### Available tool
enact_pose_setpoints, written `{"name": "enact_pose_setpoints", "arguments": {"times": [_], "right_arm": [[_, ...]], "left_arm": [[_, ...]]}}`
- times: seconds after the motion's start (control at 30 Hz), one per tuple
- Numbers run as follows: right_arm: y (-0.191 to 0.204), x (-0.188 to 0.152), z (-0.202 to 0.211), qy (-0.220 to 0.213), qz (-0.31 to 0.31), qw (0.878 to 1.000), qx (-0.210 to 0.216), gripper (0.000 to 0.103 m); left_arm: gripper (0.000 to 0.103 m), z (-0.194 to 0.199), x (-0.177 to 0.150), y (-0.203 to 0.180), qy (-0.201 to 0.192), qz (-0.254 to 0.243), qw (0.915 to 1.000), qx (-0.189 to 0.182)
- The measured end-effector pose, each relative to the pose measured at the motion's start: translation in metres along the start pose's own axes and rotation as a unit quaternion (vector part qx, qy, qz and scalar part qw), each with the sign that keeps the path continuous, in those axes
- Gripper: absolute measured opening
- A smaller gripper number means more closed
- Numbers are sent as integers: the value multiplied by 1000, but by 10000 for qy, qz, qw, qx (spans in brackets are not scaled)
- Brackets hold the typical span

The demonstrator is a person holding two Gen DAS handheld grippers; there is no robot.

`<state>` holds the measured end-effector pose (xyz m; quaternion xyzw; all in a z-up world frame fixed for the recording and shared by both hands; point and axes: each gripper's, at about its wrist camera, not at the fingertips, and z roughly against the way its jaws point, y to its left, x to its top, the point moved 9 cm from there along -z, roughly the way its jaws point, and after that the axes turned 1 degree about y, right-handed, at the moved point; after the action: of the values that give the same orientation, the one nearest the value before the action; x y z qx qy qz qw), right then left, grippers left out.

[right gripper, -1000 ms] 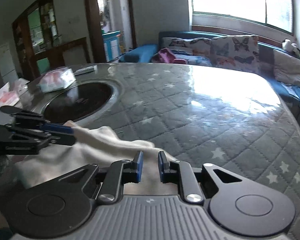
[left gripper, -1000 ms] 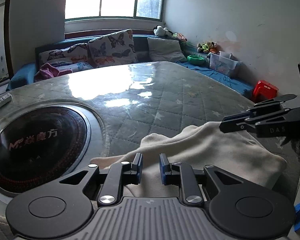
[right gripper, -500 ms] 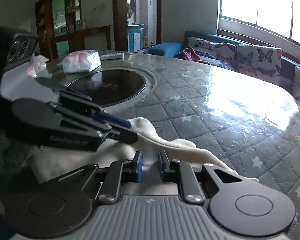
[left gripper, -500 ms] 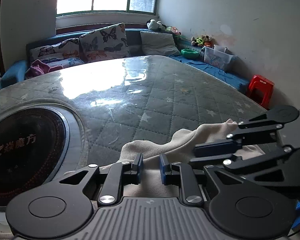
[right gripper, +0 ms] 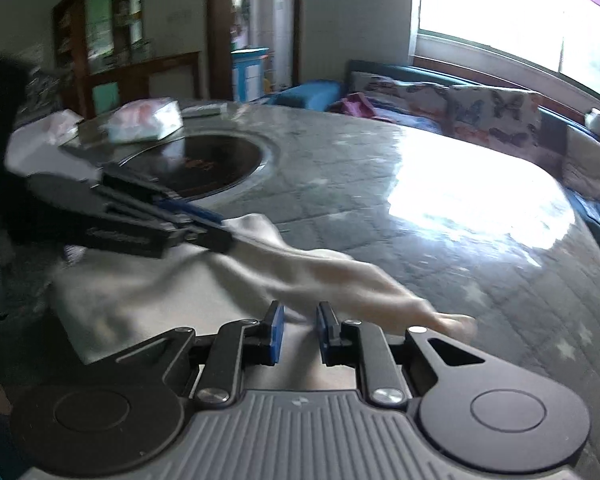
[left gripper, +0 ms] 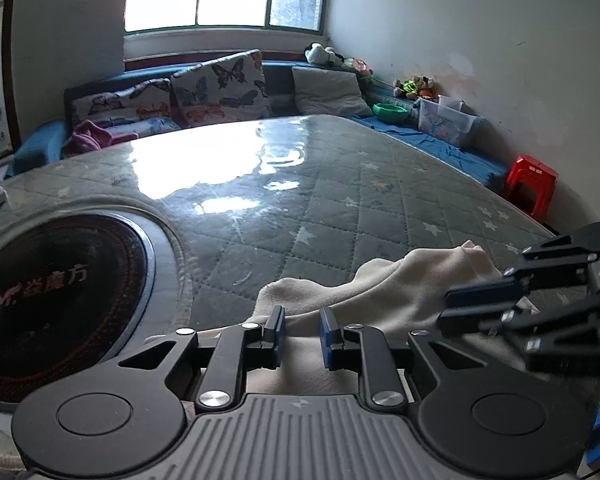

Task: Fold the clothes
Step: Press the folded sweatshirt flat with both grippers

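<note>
Cream cloth point(left gripper: 384, 288) bunched at near edge of table point(left gripper: 340, 208), between both grippers. Soft, light, floppy, prob. best pinched at a hem or corner. Left gripper point(left gripper: 301, 334) narrow gap, cloth running between pads, looks pinched. Right gripper point(right gripper: 299, 330) same: narrow, on cloth, view blurred.
</note>
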<state>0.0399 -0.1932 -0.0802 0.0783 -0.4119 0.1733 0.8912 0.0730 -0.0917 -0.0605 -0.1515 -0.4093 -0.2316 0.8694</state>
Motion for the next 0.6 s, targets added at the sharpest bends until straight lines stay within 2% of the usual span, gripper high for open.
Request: {"name": "enact_pose_setpoints", "arguments": {"times": [0.07, 0.2, 0.33, 0.47, 0.6], "right_arm": [[-8, 3, 2, -72, -133, 9999, -54, 16], [-22, 8, -6, -83, -300, 9994, -139, 16], [-37, 11, -23, -17, -487, 9986, -226, 16], [-48, 17, -28, -63, -669, 9972, -315, 16], [-35, 24, -17, -198, -396, 9989, -161, 20]], "left_arm": [[23, 7, 0, -8, -108, -112, 9999, -4], [23, 20, -3, -42, -275, -559, 9976, -309], [23, 16, -13, -69, -172, -773, 9948, -635], [23, 11, -22, -77, -89, -821, 9942, -690], [27, 12, -25, -75, -79, -737, 9946, -722]]}}
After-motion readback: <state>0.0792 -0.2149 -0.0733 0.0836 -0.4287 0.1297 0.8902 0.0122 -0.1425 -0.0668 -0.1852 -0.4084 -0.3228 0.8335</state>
